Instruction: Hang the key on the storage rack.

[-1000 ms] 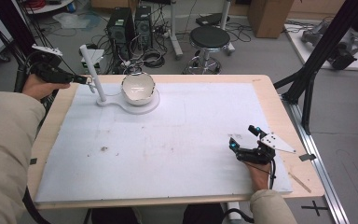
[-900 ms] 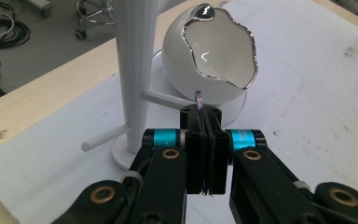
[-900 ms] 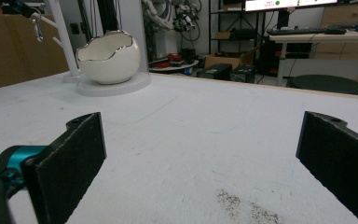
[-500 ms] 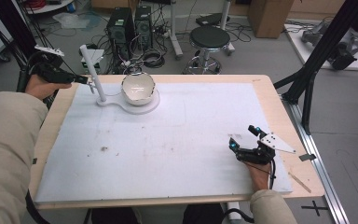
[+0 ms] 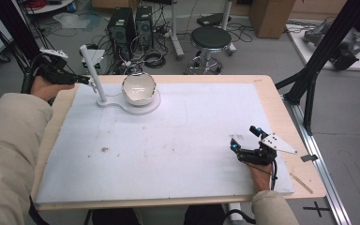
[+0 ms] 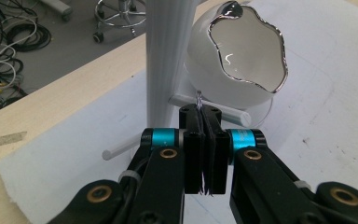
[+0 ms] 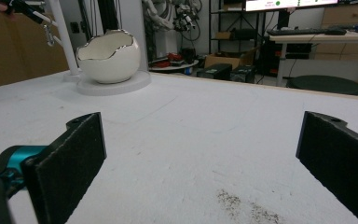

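High view: right claw [image 5: 243, 138] rests near the counter's [image 5: 272, 103] front right, jaws wide apart. Farther back left, left claw [image 5: 90, 81] pinches a small clasp [image 6: 199, 99] beside the white post [image 5: 94, 75]; the eggshell bowl [image 5: 139, 88] sits just beyond.

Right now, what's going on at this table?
A person works with a gripper in each hand. The left gripper is shut on a small metal ring right by the white stand's post, next to the egg-shaped bowl on the stand's base. The right gripper rests open on the white mat, holding nothing.
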{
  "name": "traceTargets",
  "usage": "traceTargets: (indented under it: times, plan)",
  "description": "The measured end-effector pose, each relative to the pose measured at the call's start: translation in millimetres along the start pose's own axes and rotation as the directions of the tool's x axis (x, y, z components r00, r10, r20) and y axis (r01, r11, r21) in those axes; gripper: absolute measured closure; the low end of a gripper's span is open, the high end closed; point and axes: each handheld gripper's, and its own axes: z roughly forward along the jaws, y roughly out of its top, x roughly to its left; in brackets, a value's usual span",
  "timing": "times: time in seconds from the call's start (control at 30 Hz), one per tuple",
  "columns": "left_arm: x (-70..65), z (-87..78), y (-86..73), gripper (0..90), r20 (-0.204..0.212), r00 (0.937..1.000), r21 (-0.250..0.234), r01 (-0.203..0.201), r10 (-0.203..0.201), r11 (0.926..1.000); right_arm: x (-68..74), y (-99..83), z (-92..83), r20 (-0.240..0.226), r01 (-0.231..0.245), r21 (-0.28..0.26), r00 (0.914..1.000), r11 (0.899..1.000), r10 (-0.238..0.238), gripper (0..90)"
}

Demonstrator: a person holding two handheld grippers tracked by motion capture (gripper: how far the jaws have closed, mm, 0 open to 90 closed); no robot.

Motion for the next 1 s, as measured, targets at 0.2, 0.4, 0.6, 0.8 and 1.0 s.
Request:
traceTargets:
  times: [0.2, 0.4, 0.6, 0.8, 1.0]
  plan:
    - [3.8, -9.8, -8.0, 53.7, -0.145, 0.9893, -0.052, 0.007, -0.015, 0.9986, 0.1, -0.1, 0.3, 0.001, 0.006, -0.004, 1.0, 1.0, -0.006, 0.5]
    - [1.5, -29.8, -20.6, 21.5, -0.172, 0.9837, -0.145, 0.025, -0.05, 0.9891, 0.7, 0.0, 0.1, 0.002, 0.003, 0.002, 1.0, 1.0, -0.003, 0.5]
    - [-22.3, -54.9, -39.3, 1.7, -0.113, 0.9936, -0.292, -0.026, -0.008, 0.9562, 1.1, 0.0, 0.1, 0.002, -0.001, 0.002, 1.0, 1.0, 0.001, 0.4]
    - [-69.1, -74.9, -53.7, 1.7, -0.119, 0.9898, -0.38, -0.118, 0.078, 0.9176, 1.6, -0.1, 0.5, 0.004, 0.009, 0.004, 1.0, 1.0, -0.009, 0.5]
    - [-112.4, -73.1, -79.3, 1.7, -0.068, 0.9905, -0.476, -0.138, 0.12, 0.8688, 0.9, -0.1, 0.0, 0.001, 0.003, 0.003, 1.0, 1.0, -0.003, 0.5]
